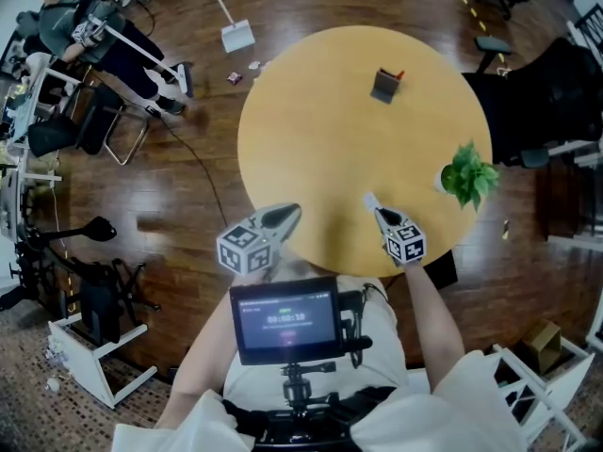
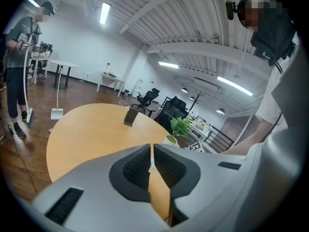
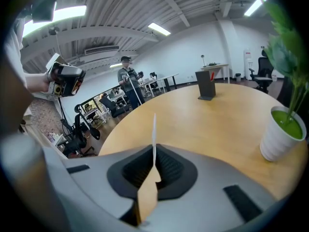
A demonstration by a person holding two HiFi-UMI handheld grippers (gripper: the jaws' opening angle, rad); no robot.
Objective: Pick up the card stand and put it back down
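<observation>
One card stand [image 1: 384,85] stands at the round table's [image 1: 311,111] one o'clock edge, long axis upright, broad face toward the grippers. One potted plant [image 1: 468,175] sits at four. Two grippers: the left gripper [image 1: 285,217] has its jaws together, and the right gripper [image 1: 377,212] is pinching one thin white card [image 3: 154,129].

Left claw [image 2: 151,148] and right claw [image 3: 154,150]: grey, black-padded.
</observation>
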